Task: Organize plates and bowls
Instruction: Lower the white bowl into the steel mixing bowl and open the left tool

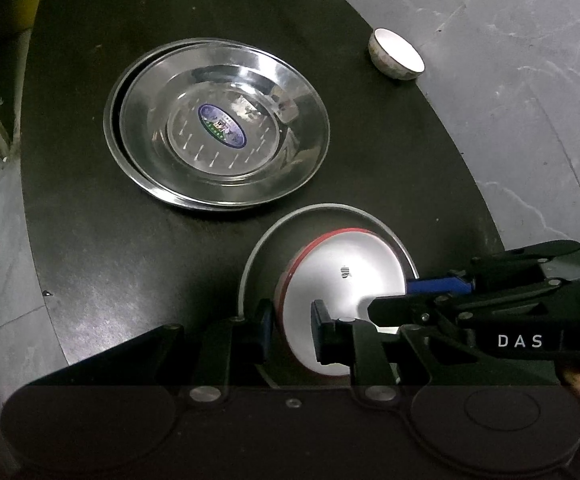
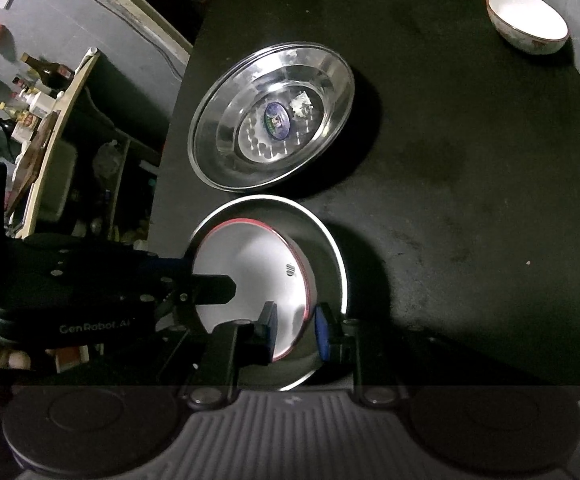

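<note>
The left gripper (image 1: 290,330) and right gripper (image 2: 295,330) each pinch opposite rims of the red-rimmed bowl (image 1: 342,284), which sits tilted in a steel dish (image 2: 330,248). Beyond lie stacked steel plates (image 1: 218,128); a white bowl (image 1: 396,54) stands at the black table (image 1: 110,260) edge.

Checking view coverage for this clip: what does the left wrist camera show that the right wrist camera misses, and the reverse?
Left wrist only: a yellow container at the top left.

Right wrist only: a cluttered shelf with bottles at the left.

Both: the round black table, stacked shiny steel plates, the small white ceramic bowl near the table's edge, and the red-rimmed white bowl inside a steel bowl, its rim pinched by the left tool and right tool.
</note>
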Demonstrator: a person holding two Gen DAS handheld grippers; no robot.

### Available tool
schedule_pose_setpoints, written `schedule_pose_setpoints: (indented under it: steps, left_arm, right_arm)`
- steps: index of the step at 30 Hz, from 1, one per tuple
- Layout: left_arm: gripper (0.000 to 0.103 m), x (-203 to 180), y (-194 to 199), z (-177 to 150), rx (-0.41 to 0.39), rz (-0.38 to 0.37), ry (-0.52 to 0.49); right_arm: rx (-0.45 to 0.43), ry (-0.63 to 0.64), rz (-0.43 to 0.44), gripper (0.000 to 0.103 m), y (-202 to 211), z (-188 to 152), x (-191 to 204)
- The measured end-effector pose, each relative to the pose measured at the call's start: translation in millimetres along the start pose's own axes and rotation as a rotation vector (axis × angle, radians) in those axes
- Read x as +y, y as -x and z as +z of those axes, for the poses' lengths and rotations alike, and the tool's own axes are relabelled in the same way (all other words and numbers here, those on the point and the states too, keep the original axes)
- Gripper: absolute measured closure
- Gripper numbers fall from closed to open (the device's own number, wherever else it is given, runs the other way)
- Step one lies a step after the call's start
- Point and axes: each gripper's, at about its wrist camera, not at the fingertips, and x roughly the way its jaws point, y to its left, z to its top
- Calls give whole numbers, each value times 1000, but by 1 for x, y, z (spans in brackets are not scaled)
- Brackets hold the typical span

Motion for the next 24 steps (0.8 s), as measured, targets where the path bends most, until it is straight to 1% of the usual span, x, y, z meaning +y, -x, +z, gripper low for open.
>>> schedule_pose_setpoints:
  steps: [6, 8, 11, 18, 24]
  left_arm:
    - [83, 0, 0, 0, -3, 6, 4]
    - [82, 0, 0, 0, -4, 9, 5]
    - [79, -1, 4, -1, -14, 14, 3]
    - [79, -1, 4, -1, -13, 18, -1]
    - [73, -4, 6, -2, -28, 22, -13]
  right_arm:
    - [5, -1, 8, 79, -2, 1, -2]
    - [5, 2, 11, 77, -3, 2, -2]
    - [3, 5, 14, 75, -2, 1, -2]
    - [-8, 2, 18, 75, 0, 0, -4]
    - [-21, -4, 22, 75, 4, -1, -6]
